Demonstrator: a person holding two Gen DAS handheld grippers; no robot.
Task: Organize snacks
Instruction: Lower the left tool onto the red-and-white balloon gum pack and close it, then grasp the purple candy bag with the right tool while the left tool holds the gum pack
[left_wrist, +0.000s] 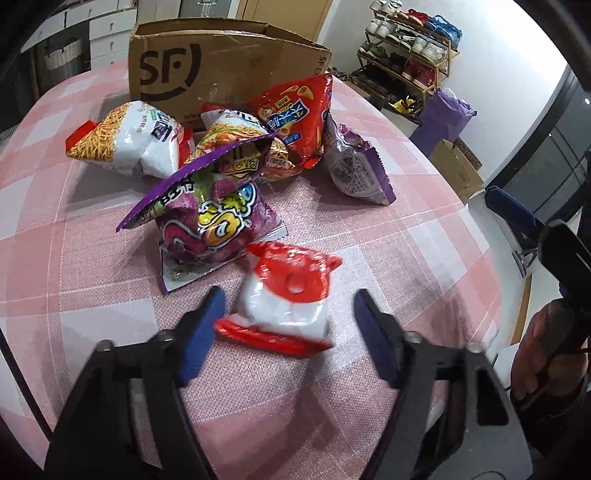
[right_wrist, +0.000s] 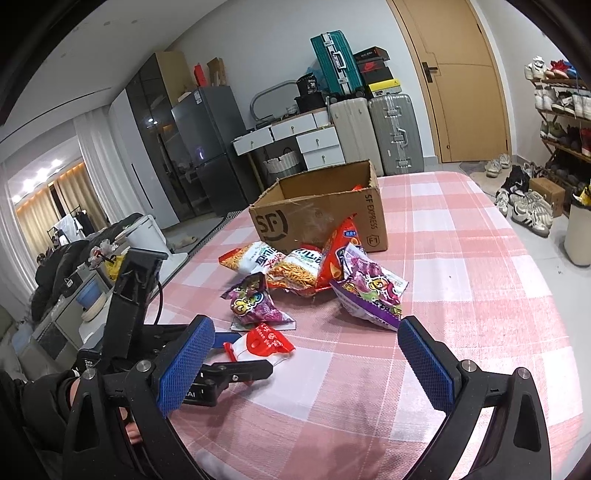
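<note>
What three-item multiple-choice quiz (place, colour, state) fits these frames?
1. Where does the red-and-white packet lie?
A. in the cardboard box
B. on the table, between the left gripper's fingers
C. on the floor

2. What colour are the gripper pads?
A. green
B. blue
C. yellow

3. How does the right gripper stand?
A. shut on a purple bag
B. shut on the cardboard box
C. open, empty

Key: B, the left wrist view shows the packet on the table between both fingers; B, blue pads show in both views; C, bare table shows between its spread jaws.
</note>
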